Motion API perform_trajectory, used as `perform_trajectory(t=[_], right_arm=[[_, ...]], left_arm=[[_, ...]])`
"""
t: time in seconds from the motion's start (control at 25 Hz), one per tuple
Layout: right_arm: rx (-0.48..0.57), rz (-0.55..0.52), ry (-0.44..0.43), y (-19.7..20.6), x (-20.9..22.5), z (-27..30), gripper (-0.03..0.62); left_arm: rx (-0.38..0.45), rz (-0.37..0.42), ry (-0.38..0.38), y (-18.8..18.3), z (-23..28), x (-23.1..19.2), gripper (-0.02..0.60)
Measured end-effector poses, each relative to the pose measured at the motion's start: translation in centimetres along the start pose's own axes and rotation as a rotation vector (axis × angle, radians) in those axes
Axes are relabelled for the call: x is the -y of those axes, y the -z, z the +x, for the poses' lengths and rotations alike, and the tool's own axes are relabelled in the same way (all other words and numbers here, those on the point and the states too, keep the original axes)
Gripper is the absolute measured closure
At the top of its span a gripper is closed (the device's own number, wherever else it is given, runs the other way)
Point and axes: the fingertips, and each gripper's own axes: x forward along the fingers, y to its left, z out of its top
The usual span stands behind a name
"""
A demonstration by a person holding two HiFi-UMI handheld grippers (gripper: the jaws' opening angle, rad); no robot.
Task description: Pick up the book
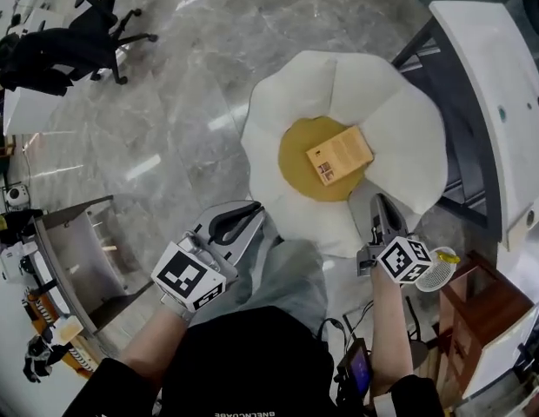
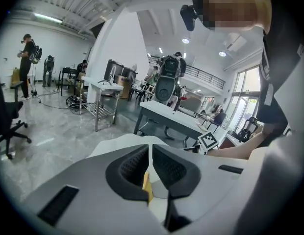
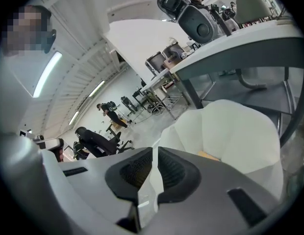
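The book [image 1: 340,155], tan with a small white label, lies flat on the yellow centre [image 1: 300,150] of a white flower-shaped cushion [image 1: 400,129] on the floor. My left gripper [image 1: 237,220] hovers at the cushion's near left edge with its jaws together and nothing between them. My right gripper [image 1: 380,208] hangs over the near right petal, shut and empty, short of the book. In the left gripper view the gripper [image 2: 151,153] points over the white cushion [image 2: 117,143]. In the right gripper view the gripper [image 3: 155,155] faces the petals, with a tan sliver of the book [image 3: 209,155] beyond them.
A white table [image 1: 487,85] with a dark frame stands right of the cushion. A wooden cabinet [image 1: 478,311] and a white mesh cup [image 1: 436,269] sit near my right hand. A grey cart [image 1: 78,241] is at left, an office chair [image 1: 96,20] far left on the marble floor.
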Motion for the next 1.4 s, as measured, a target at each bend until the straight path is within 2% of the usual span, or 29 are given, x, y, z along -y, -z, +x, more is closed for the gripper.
perform_trajectory(t=[0.24, 0.4, 0.52, 0.88, 1.4], right_arm=[[-0.060, 0.088, 0.008, 4.2, 3.8, 4.1, 0.566], [-0.084, 0.126, 0.014, 6.8, 5.9, 6.8, 0.565], [-0.096, 0.163, 0.027, 8.8, 7.6, 8.6, 0.565], [-0.163, 0.217, 0.050, 15.6, 12.5, 13.4, 0.563], [-0.224, 0.373, 0.057, 24.3, 20.0, 20.0, 0.474]], left_arm=[[-0.038, -0.029, -0.016, 3.8, 1.7, -1.9, 0.566], [-0.033, -0.060, -0.041, 5.8, 2.7, -4.1, 0.566], [-0.065, -0.070, -0.052, 7.9, 3.2, -5.5, 0.566], [-0.070, -0.102, -0.065, 13.8, 6.8, -9.3, 0.566], [-0.111, -0.153, -0.061, 23.0, 11.3, -13.1, 0.565]])
